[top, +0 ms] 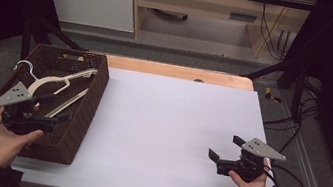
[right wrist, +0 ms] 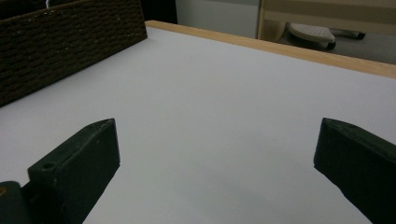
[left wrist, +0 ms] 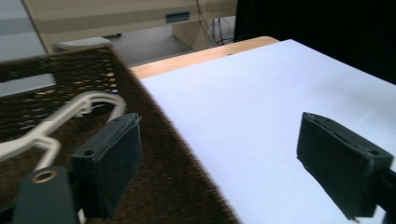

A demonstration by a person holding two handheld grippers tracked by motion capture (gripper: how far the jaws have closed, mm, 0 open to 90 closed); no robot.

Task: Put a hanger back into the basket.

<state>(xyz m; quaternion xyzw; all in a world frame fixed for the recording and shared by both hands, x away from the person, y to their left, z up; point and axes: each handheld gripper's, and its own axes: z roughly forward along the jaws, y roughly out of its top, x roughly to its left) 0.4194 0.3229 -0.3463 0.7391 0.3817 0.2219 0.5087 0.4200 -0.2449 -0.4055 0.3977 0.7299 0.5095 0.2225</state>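
The hanger [top: 57, 84] lies inside the wicker basket [top: 95, 93], flat on the bottom, with its metal hook toward the far left corner of the basket. The left gripper [top: 53, 111] hangs above the near part of the basket, close to its right wall, and its jaws stand wide apart with nothing between them. In the left gripper view one jaw is over the basket and the other is over the white table [left wrist: 280, 107], so the basket wall runs between them.

The right gripper [top: 226, 148] rests well to the right of the basket, jaws apart and empty.

I think the risk is the basket wall: if the left gripper goes down from here, one jaw can strike the rim and push the basket. The hanger lies beside a second pale piece [top: 67, 103], so a careless grip may catch both.
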